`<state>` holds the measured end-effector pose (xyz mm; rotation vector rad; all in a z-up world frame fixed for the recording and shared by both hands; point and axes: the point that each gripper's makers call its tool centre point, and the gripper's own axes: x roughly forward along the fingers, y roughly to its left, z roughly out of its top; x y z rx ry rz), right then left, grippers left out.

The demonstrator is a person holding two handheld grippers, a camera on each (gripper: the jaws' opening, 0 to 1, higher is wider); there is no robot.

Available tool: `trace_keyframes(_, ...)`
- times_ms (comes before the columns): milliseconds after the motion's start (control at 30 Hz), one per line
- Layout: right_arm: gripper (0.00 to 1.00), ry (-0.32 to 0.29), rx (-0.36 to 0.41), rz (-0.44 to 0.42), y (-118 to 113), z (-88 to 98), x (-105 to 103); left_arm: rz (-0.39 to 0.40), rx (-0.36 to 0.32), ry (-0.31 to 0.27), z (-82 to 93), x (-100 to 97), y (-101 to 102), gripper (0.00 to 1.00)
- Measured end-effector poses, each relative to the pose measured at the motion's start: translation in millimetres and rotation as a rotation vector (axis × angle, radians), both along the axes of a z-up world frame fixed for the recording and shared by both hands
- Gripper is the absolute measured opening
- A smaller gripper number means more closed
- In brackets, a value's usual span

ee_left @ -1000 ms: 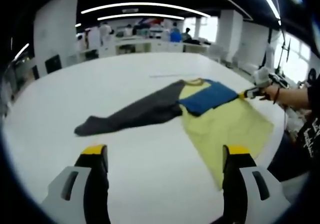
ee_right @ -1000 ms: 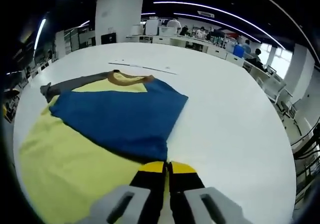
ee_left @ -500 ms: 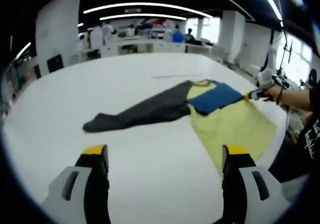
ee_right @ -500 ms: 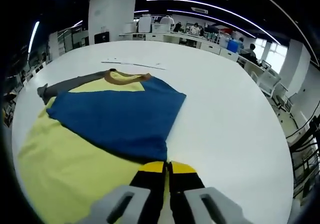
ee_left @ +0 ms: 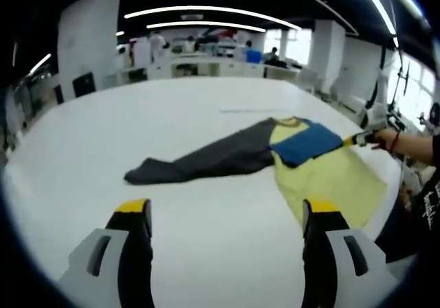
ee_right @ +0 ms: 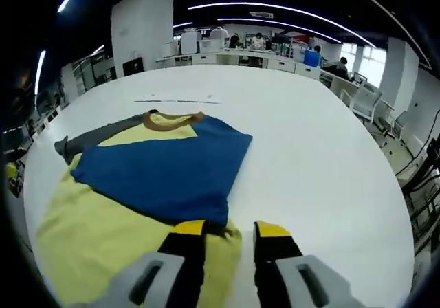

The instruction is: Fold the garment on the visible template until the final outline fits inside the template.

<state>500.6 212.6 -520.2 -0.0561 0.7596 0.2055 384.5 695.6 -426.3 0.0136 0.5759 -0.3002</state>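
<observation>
A long-sleeved shirt lies flat on the white table (ee_left: 206,253). Its body is yellow (ee_right: 103,239), with a brown collar (ee_right: 172,121). The blue sleeve (ee_right: 165,170) is folded across the yellow body (ee_left: 330,177), and its cuff ends just in front of my right gripper (ee_right: 230,231), which is open and holds nothing. The grey sleeve (ee_left: 206,160) stretches out straight to the left. My left gripper (ee_left: 227,212) is open above bare table, well short of the grey sleeve. In the left gripper view, a hand holds the right gripper (ee_left: 361,139) at the blue sleeve's (ee_left: 306,143) end.
Faint line marks (ee_right: 179,100) lie on the table beyond the collar. The table's edge runs close behind the yellow hem on the right gripper's side. Desks with several people (ee_right: 254,47) and chairs (ee_right: 364,102) stand in the background.
My right gripper's jaws have parted and let go of the blue sleeve's cuff, which now rests on the yellow body. My left gripper stays open; its view has shifted slightly.
</observation>
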Motion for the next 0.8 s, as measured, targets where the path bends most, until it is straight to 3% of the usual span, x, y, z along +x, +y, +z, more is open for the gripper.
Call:
trace_keyframes(133, 0.46, -0.015, 0.073, -0.01, 5, 9.5, -3, 0.038, -0.018, -0.024, 5.2, 16.3, 7, 0.85)
trace_keyframes(300, 0.61, -0.037, 0.112, -0.002, 11, 23.2, -8, 0.091, -0.024, -0.042, 5.7, 38.0, 16, 0.82)
trace_keyframes(500, 0.69, -0.074, 0.122, 0.019, 13, 42.4, -16, 0.17, -0.048, -0.039, -1.5, 64.8, 31, 0.74)
trace_keyframes(800, 0.79, -0.094, 0.11, 0.066, 17, 61.1, -32, 0.25, -0.031, -0.038, -17.9, 101.9, 52, 0.64)
